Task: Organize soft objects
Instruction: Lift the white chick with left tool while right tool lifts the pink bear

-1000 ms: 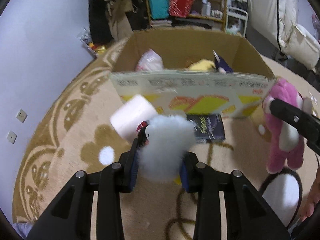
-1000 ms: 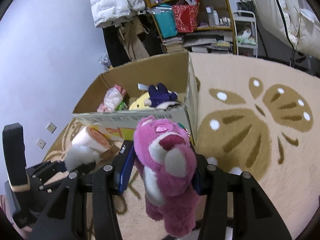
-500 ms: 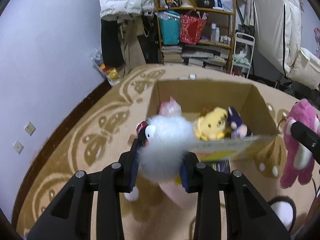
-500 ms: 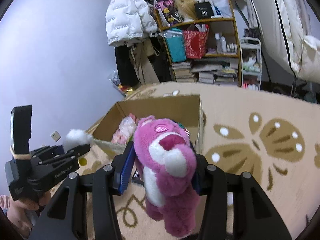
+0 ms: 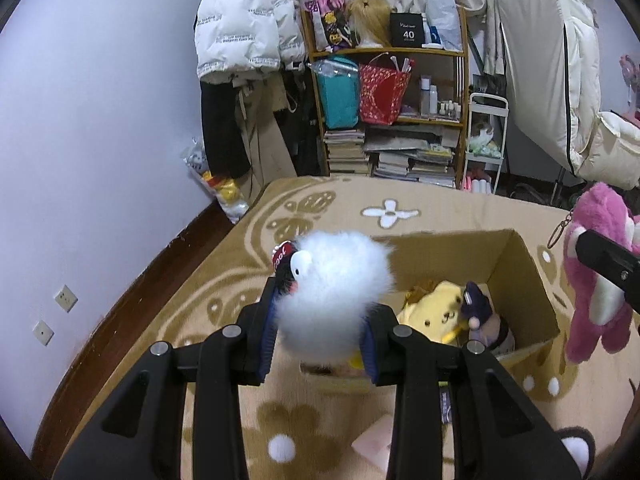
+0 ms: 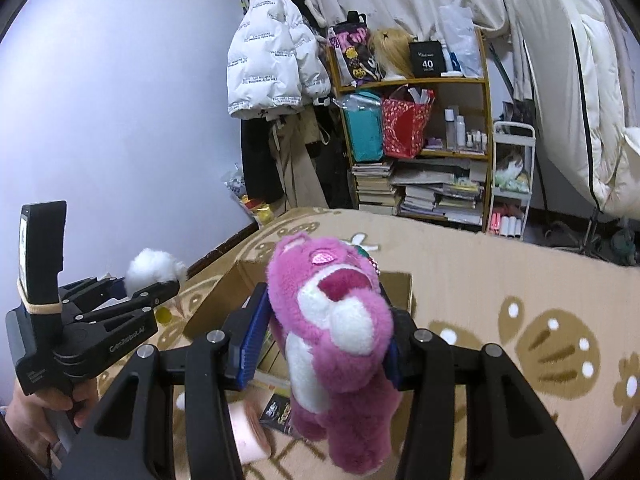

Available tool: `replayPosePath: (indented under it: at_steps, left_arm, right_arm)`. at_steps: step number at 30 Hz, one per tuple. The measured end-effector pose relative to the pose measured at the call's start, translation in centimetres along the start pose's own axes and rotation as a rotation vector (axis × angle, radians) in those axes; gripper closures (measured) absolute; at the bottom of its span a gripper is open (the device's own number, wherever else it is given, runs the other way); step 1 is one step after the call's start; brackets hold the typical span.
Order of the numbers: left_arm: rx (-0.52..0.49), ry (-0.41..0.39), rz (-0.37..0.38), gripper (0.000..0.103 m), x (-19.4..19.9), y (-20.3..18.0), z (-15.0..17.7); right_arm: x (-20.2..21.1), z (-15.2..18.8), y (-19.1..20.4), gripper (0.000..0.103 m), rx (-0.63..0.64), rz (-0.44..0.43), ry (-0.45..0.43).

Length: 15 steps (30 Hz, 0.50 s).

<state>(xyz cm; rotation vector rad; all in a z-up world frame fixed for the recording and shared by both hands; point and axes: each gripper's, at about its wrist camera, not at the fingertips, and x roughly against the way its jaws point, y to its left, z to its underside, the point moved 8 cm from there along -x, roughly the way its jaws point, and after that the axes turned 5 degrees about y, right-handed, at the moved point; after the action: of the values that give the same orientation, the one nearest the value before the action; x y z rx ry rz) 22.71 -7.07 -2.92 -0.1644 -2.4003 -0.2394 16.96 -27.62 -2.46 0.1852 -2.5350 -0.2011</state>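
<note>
My left gripper [image 5: 320, 340] is shut on a white fluffy plush [image 5: 334, 292] and holds it high over the near left corner of an open cardboard box [image 5: 528, 272]. The box holds a yellow plush [image 5: 432, 314] and a dark purple doll [image 5: 476, 308]. My right gripper [image 6: 320, 344] is shut on a pink bear plush [image 6: 332, 332], held above the box [image 6: 400, 288]. The bear also shows at the right edge of the left wrist view [image 5: 596, 280]. The left gripper with the white plush [image 6: 152, 268] shows at the left of the right wrist view.
The box stands on a tan patterned rug [image 5: 344, 208]. A pale pink roll [image 6: 248, 432] and a dark flat packet [image 6: 280, 412] lie on the rug before the box. A cluttered shelf [image 5: 392, 112], hanging coats [image 5: 248, 24] and a white cart [image 5: 486, 136] stand behind.
Both grippers have risen with their plush toys. The box now lies well below, its inside in view, and the room behind shows more.
</note>
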Motion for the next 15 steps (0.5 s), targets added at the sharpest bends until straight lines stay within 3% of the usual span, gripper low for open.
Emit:
replayPosePath:
  at_steps: [12,15]
  left_arm:
    - [-0.008,0.035,0.060,0.066,-2.5,-2.0,0.6]
    - [0.003,0.051,0.059,0.054,-2.9,-2.2,0.9]
  right_arm:
    - [-3.7,0.9,-0.8,0.048,-0.016,-0.001,0.065]
    - [-4.8,1.6,-1.0,0.047,-0.022,-0.013,0.082]
